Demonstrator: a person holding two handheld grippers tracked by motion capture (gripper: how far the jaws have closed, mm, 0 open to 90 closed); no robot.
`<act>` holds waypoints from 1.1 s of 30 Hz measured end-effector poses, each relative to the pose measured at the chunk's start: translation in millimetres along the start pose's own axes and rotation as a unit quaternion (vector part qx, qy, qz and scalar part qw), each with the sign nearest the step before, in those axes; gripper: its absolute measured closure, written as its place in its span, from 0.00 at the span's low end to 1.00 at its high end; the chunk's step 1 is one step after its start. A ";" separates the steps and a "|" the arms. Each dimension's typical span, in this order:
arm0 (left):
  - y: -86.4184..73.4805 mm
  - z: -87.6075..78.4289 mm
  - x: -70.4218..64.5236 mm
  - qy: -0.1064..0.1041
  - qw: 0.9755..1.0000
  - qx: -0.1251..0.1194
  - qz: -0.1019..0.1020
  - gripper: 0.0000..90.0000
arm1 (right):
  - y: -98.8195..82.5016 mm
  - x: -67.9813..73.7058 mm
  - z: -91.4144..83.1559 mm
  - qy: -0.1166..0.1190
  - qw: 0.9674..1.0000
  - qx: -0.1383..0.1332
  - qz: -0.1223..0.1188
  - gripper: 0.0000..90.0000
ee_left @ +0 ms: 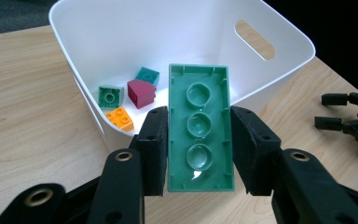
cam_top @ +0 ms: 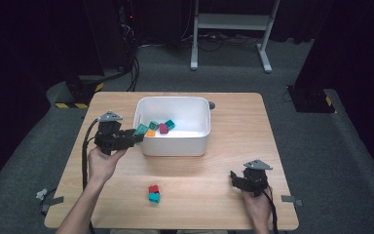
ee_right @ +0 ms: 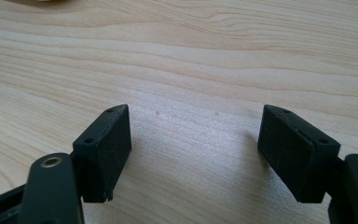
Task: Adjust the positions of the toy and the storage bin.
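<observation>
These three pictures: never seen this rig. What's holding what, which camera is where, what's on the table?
No robot arm here: a person holds a hand-operated two-jaw gripper in each hand. The high view looks down on the wooden table from above the person's side. The other two pictures come from cameras riding on the grippers, looking along their black jaws.

The left gripper is clamped on a long green brick, seen from its hollow underside, at the near wall of a white bin. In the bin lie a small green brick, an orange brick, a dark red brick and a teal brick.

The right gripper is open with bare table between its jaws; in the high view it sits at the lower right.

On the table near the person, a red brick and a turquoise brick sit touching.
</observation>
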State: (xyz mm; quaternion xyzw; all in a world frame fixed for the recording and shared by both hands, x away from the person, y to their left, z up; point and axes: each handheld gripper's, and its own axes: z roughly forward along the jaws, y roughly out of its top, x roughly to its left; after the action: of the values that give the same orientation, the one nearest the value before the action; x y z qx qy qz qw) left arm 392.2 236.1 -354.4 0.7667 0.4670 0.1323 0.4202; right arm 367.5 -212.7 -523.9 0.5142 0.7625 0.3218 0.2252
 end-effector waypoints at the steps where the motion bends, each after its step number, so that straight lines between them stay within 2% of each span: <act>1: 1.2 0.1 0.8 0.000 1.000 0.000 0.000 0.65 | 0.0 0.0 0.0 0.000 1.000 0.000 0.000 0.28; 10: 20.9 7.0 7.3 0.005 1.000 0.005 0.001 0.65 | 0.0 0.0 0.0 0.000 1.000 0.000 0.000 0.28; 19: 31.7 11.3 12.7 0.001 1.000 -0.001 -0.003 0.65 | 0.0 0.0 0.0 0.000 1.000 0.000 0.000 0.29; 28: 42.1 27.4 15.3 -0.002 1.000 0.011 -0.002 0.65 | 0.0 0.0 0.0 0.000 1.000 0.000 0.000 0.28; 33: 45.7 37.5 16.7 0.006 1.000 0.021 0.000 0.65 | 0.0 0.0 0.0 0.000 1.000 0.000 0.000 0.28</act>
State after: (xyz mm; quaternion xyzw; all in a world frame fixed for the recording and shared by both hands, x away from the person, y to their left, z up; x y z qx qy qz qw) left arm 451.0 220.7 -345.5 0.7746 0.4718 0.1273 0.4015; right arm 367.5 -212.7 -523.9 0.5142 0.7625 0.3216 0.2253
